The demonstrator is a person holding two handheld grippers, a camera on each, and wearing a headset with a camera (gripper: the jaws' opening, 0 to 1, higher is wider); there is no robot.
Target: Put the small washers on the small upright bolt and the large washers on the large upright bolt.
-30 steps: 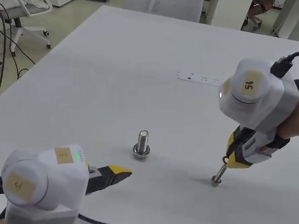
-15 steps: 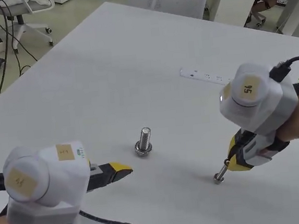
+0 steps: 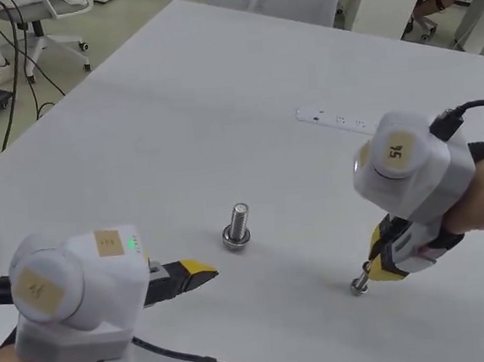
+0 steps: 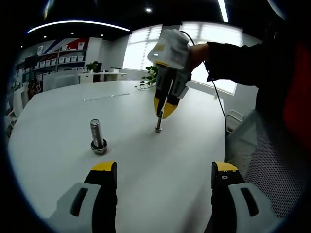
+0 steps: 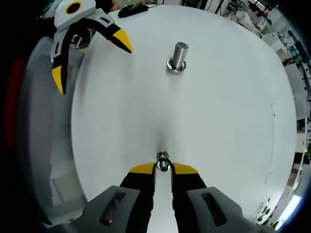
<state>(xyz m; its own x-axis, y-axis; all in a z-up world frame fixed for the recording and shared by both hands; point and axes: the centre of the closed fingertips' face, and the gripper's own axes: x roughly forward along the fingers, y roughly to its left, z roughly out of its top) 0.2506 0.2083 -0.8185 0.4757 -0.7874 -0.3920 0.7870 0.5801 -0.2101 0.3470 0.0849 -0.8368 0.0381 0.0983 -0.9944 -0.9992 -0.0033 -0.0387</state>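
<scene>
**Seating step at the small bolt.** Your right gripper (image 5: 163,170) has its jaws drawn together on the upper end of the small bolt (image 3: 358,284). The bolt stands on the white table (image 3: 219,107) and, in the head view, leans slightly rather than sitting plumb. Whether a small washer lies between the tips cannot be told. The large bolt (image 3: 238,222) stands upright well to the left of the small one, with a ring of washers (image 3: 235,240) around its foot. Your left gripper (image 4: 164,169) hovers low over the table near the large bolt, jaws wide apart and holding nothing. Judged from this, the work in hand is at the small bolt. Bring its shaft vertical before you release. Ease the jaws apart only a little, so the bolt is not tipped, and lift straight up along the shaft rather than sideways. If the bolt wobbles, you could bring the open left gripper across to steady its base. The likely fault is a bolt dragged over as the tips part.
</scene>
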